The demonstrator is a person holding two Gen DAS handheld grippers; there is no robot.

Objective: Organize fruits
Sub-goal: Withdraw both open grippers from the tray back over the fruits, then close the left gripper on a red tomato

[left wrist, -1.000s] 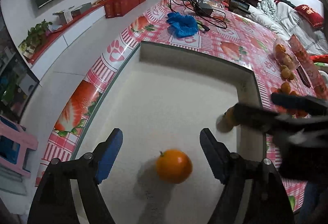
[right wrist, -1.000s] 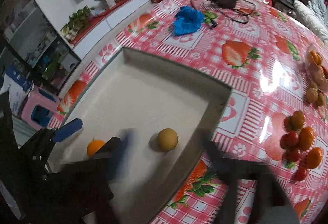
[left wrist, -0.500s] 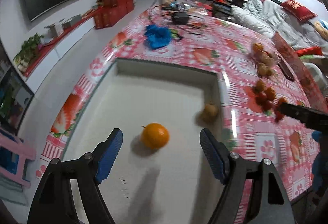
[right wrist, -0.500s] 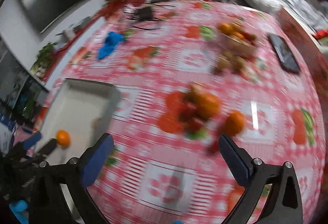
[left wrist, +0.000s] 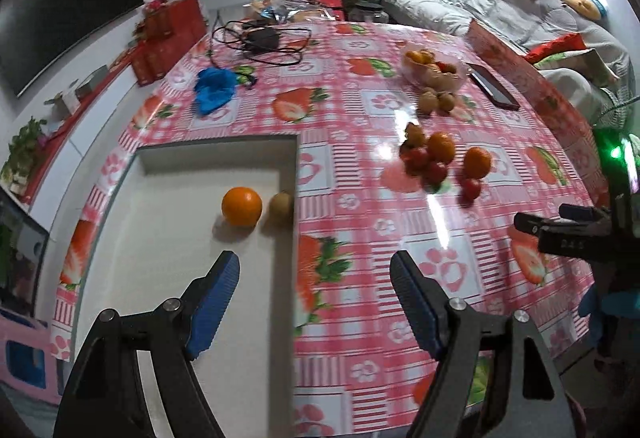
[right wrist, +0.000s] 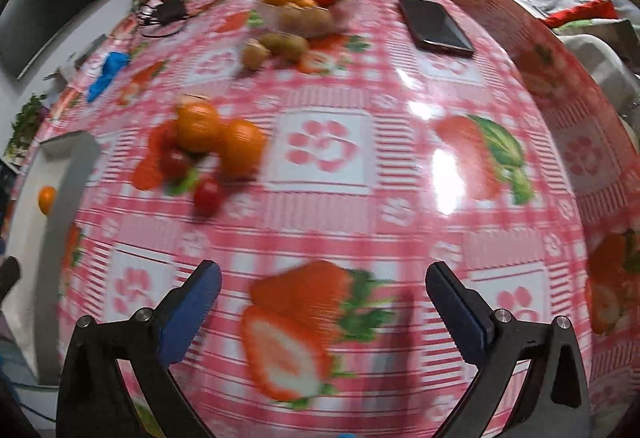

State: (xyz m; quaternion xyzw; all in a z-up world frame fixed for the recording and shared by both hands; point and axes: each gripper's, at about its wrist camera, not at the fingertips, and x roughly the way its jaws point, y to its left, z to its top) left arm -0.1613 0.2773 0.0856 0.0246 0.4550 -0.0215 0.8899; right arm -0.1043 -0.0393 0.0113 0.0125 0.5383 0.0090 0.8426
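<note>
A white tray (left wrist: 168, 246) lies at the table's left and holds an orange (left wrist: 241, 206) and a brown kiwi (left wrist: 280, 205) by its right wall. A pile of oranges and small red tomatoes (left wrist: 434, 161) lies on the cloth to the right; it also shows in the right wrist view (right wrist: 208, 149). My left gripper (left wrist: 316, 298) is open and empty over the tray's right wall. My right gripper (right wrist: 322, 306) is open and empty above bare cloth, short of the pile. It shows at the right edge of the left wrist view (left wrist: 560, 230).
A clear bowl of fruit (left wrist: 434, 67) with loose kiwis (left wrist: 436, 102) in front stands further back. A black phone (right wrist: 436, 25) lies to its right. A blue cloth (left wrist: 214, 89) and black cables (left wrist: 260, 37) lie at the back left. A sofa lies beyond the right edge.
Both grippers have swung right, away from the tray's inside. The right gripper has left the tray and now faces the fruit pile. The orange and the kiwi stay in the tray.
</note>
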